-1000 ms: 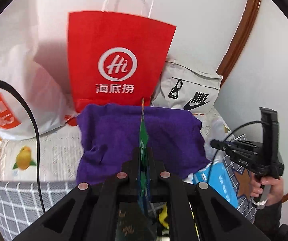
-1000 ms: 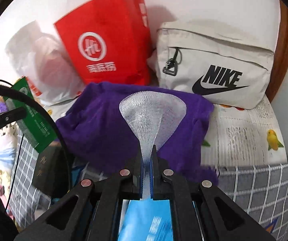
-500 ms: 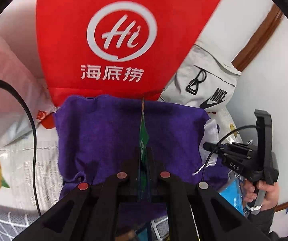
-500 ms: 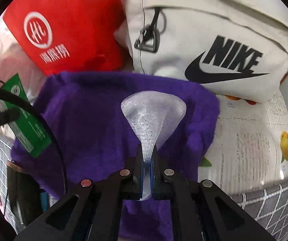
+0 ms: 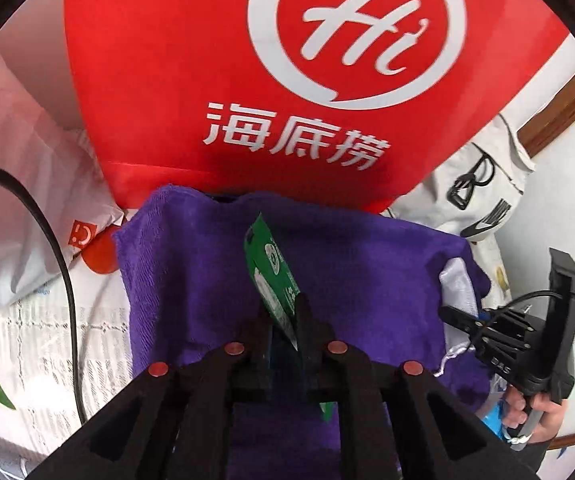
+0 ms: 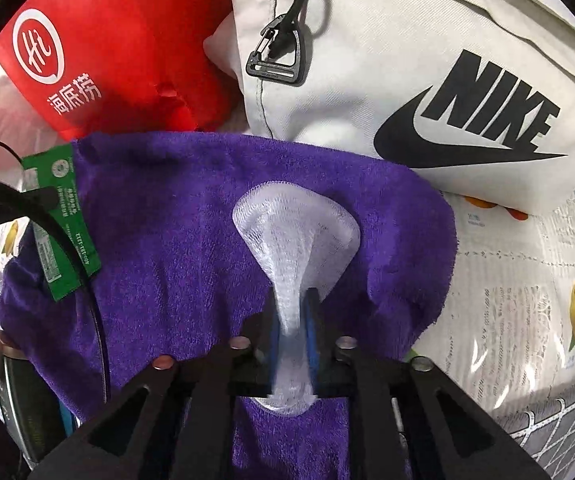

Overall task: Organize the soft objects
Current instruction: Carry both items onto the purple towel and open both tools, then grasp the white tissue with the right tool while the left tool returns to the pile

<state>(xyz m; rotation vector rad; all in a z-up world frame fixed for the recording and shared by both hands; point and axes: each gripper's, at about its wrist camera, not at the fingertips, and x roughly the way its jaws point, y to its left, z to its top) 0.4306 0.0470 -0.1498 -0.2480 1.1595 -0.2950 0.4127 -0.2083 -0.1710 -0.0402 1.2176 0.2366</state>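
A purple towel (image 5: 191, 272) (image 6: 159, 248) lies spread in front of the bags. My left gripper (image 5: 283, 314) hangs over it, and its jaws are opening. A green packet (image 5: 271, 268) leans tilted between them against the right finger, with a gap on its other side. My right gripper (image 6: 293, 308) is over the towel's right part, and its jaws are opening too. A white mesh pouch (image 6: 295, 224) fans out on the towel, its neck still touching both blue pads (image 6: 274, 340). The green packet (image 6: 59, 216) also shows at the left of the right wrist view.
A red paper bag (image 5: 215, 80) and a white Nike bag (image 6: 427, 60) stand right behind the towel, with a white plastic bag (image 5: 15, 184) at the left. A fruit-print cloth (image 6: 527, 300) and grey checked fabric (image 6: 559, 420) lie around. A black cable (image 5: 59, 248) hangs left. A hand (image 5: 543, 412) holds the right gripper.
Both grippers came down and closer to the towel and bags. The green packet, edge-on before, now tilts and shows its face. The jaws around the mesh neck have parted slightly.
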